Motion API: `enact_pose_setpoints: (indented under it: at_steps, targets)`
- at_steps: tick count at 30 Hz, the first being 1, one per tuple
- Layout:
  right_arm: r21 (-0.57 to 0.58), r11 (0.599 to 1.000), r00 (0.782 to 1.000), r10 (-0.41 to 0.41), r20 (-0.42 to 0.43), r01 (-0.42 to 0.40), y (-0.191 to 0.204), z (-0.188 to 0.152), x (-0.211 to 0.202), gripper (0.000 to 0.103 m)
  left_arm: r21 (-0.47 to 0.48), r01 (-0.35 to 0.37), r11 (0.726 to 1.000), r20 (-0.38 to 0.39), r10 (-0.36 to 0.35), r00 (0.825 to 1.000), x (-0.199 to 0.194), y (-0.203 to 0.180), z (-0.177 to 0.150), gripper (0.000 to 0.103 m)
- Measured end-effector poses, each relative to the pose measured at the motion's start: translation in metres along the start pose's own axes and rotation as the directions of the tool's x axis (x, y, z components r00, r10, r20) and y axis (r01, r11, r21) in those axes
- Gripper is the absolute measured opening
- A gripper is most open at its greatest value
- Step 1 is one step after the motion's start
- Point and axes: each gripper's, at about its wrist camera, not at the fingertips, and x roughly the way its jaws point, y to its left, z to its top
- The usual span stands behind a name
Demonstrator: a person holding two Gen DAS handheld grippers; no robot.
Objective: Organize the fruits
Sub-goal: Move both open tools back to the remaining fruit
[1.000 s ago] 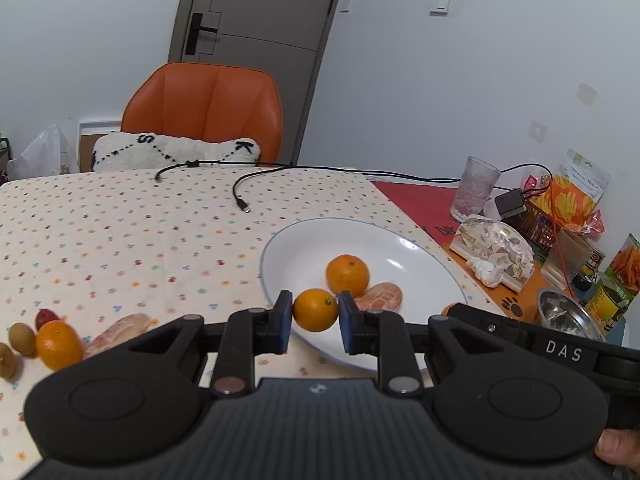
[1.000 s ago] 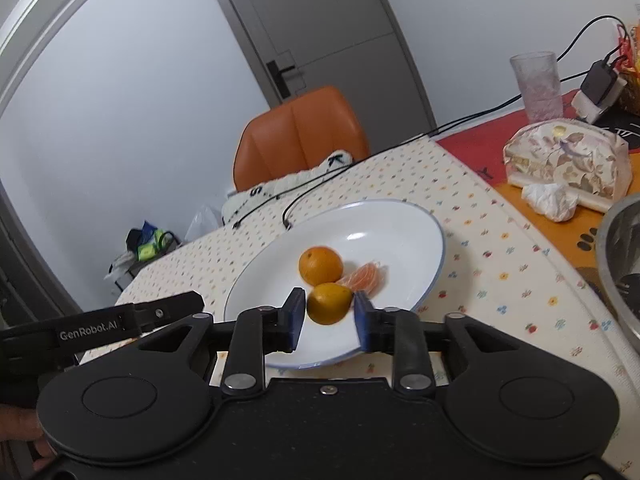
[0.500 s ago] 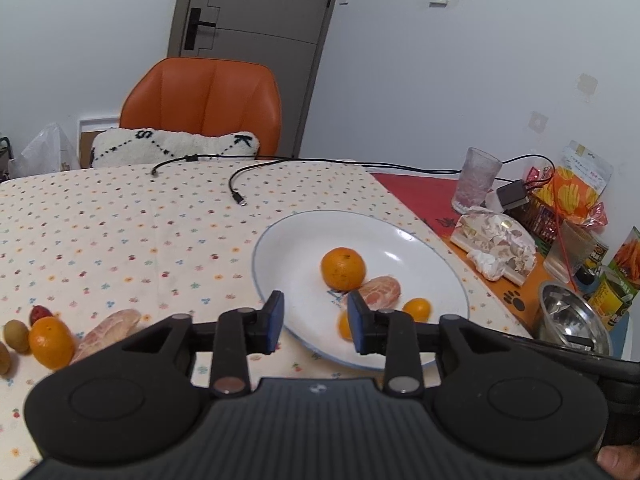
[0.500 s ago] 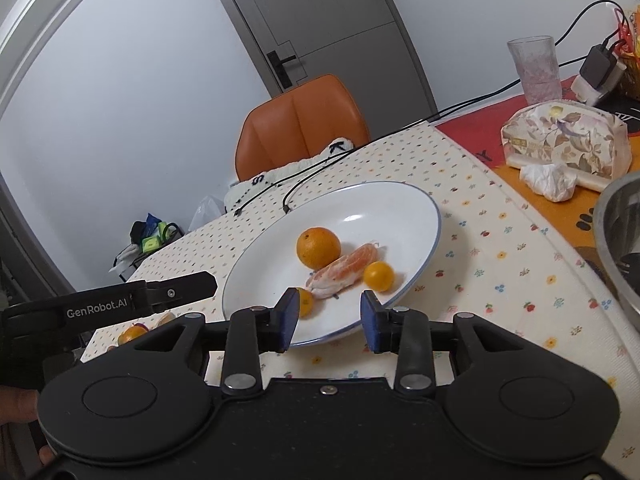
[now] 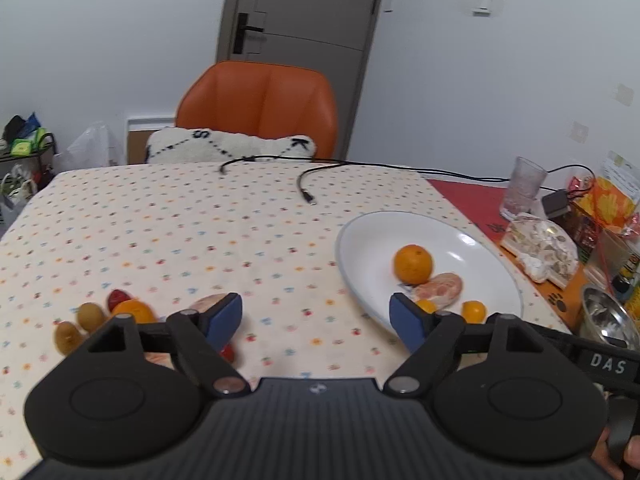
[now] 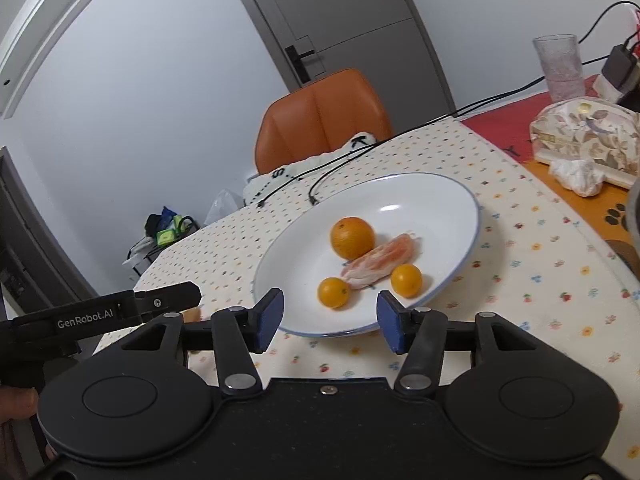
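A white plate (image 6: 440, 200) (image 5: 360, 240) holds an orange (image 6: 352, 237) (image 5: 413, 258), a peeled citrus segment (image 6: 382, 262) (image 5: 440, 289) and two small kumquats (image 6: 334, 292) (image 6: 406, 279). My right gripper (image 6: 330, 322) is open and empty just in front of the plate's near rim. My left gripper (image 5: 316, 318) is open and empty over the cloth left of the plate. At the left lie two small kiwis (image 5: 90, 315), a red fruit (image 5: 117, 298), an orange (image 5: 134, 309) and a peeled segment (image 5: 208, 301), partly hidden behind the left finger.
An orange chair (image 5: 260, 104) with a cushion stands behind the table. Black cables (image 5: 308, 196) cross the dotted tablecloth's far side. To the right are a glass (image 5: 524, 192), a floral tissue pouch (image 6: 588, 140), snack packs and a metal bowl (image 5: 608, 318).
Both grippers opened and let go of their kumquats, which now lie on the plate. Both drew back, and the left one swung left, toward the fruits on the cloth.
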Motion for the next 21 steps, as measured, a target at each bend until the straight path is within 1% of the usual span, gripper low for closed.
enact_pose_setpoints:
  at_steps: [3, 15, 21]
  targets:
    - [-0.011, 1.0, 1.0, 0.014, -0.004, -0.014, 0.007, 0.0, 0.002, 0.056, -0.007, -0.028, 1.0, 0.002, 0.028, 1.0, -0.004, 0.009, -0.002, 0.083]
    - [-0.035, 0.995, 0.996, 0.093, -0.01, -0.093, 0.034, -0.003, 0.01, 0.083, -0.043, -0.091, 0.995, 0.017, 0.091, 0.996, -0.023, 0.046, -0.01, 0.085]
    - [-0.058, 0.991, 0.993, 0.116, -0.027, -0.118, 0.048, -0.007, 0.016, 0.084, -0.067, -0.109, 0.992, 0.019, 0.11, 0.994, -0.029, 0.064, -0.014, 0.085]
